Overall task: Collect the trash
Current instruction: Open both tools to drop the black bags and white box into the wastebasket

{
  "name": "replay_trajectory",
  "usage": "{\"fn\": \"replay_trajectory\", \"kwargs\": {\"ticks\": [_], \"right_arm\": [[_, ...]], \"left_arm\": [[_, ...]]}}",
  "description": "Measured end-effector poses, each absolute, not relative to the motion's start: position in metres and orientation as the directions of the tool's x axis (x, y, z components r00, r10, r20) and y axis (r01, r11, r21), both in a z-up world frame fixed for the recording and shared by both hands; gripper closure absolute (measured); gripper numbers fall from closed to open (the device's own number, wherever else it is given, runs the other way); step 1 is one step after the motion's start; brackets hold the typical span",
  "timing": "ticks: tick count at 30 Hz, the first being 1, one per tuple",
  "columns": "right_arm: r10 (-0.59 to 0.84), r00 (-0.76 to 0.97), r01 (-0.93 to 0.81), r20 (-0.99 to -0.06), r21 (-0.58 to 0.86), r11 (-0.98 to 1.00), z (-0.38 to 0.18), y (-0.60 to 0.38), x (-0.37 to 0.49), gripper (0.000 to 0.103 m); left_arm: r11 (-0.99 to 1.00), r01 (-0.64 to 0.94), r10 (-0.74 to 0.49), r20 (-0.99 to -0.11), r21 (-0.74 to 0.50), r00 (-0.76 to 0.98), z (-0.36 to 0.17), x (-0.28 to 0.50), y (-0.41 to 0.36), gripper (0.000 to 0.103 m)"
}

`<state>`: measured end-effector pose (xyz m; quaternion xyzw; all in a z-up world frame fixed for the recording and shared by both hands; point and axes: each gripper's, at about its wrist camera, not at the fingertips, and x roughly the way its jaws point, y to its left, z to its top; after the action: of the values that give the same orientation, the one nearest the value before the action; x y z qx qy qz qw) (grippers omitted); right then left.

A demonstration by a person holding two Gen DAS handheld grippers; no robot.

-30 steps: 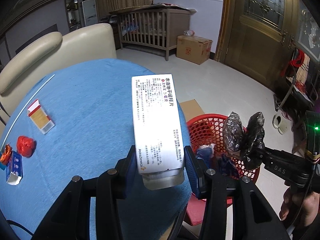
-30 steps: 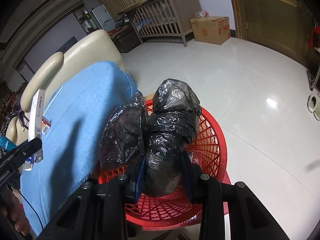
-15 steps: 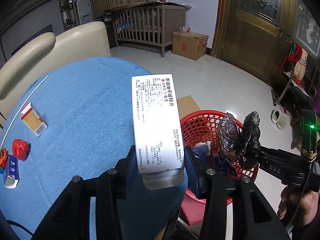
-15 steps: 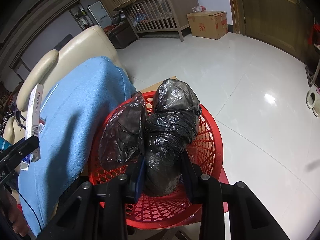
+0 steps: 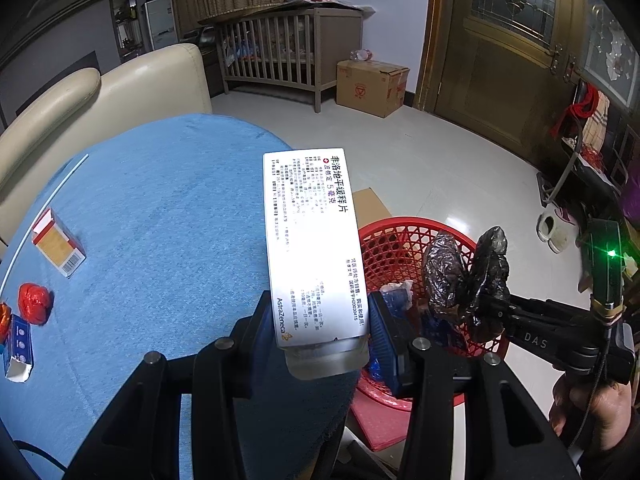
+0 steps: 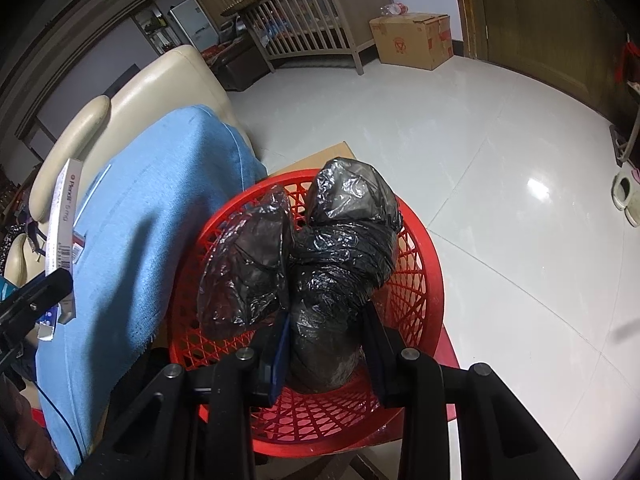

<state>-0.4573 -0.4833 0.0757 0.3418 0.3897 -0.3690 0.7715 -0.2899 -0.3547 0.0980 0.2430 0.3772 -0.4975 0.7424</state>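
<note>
My left gripper (image 5: pixel 320 332) is shut on a long white medicine box (image 5: pixel 312 240), held above the right edge of the blue-covered table (image 5: pixel 160 220). The box also shows edge-on in the right wrist view (image 6: pixel 60 220). My right gripper (image 6: pixel 324 344) is shut on a crumpled black plastic bag (image 6: pixel 332 256), held directly over the red mesh basket (image 6: pixel 424 264). The basket (image 5: pixel 392 240) stands on the floor beside the table and holds some scraps. The bag (image 5: pixel 468 276) and the right gripper show in the left wrist view.
On the table's left lie a small orange-white box (image 5: pixel 60 248), a red crumpled wrapper (image 5: pixel 34 304), a blue-white box (image 5: pixel 18 348) and a white straw (image 5: pixel 44 208). A cream sofa (image 5: pixel 100 100), a crib (image 5: pixel 288 48) and a cardboard box (image 5: pixel 372 84) stand behind.
The right gripper has carried the black bag further over the middle of the red basket. The left gripper with the medicine box has shifted right, toward the basket.
</note>
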Motion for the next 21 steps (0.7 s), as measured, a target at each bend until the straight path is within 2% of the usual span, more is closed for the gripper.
{"fn": "replay_trajectory", "kwargs": {"ticks": [5,6,7,8,21], "right_arm": [[-0.288,0.418,0.845,-0.862,0.251,0.473,0.074,-0.490,-0.457,0.063],[-0.284,0.418,0.847,-0.863,0.257,0.465,0.073,-0.492,-0.458,0.056],[-0.287,0.420,0.851,-0.861,0.263,0.454,0.072,-0.493,-0.459,0.034],[-0.306,0.428,0.854,-0.850,0.269,0.445,0.076,-0.494,-0.462,0.029],[-0.438,0.503,0.849,-0.745,0.332,0.410,0.112,-0.504,-0.490,0.029]], "left_arm": [[0.371,0.929,-0.556,-0.803,-0.011,0.212,0.099,-0.296,-0.362,0.056],[0.368,0.930,-0.557,-0.804,-0.012,0.210,0.100,-0.296,-0.363,0.056],[0.364,0.931,-0.557,-0.804,-0.012,0.207,0.100,-0.297,-0.365,0.056],[0.360,0.933,-0.557,-0.804,-0.010,0.206,0.100,-0.299,-0.367,0.056],[0.259,0.966,-0.539,-0.830,-0.001,0.144,0.086,-0.326,-0.391,0.056]]}}
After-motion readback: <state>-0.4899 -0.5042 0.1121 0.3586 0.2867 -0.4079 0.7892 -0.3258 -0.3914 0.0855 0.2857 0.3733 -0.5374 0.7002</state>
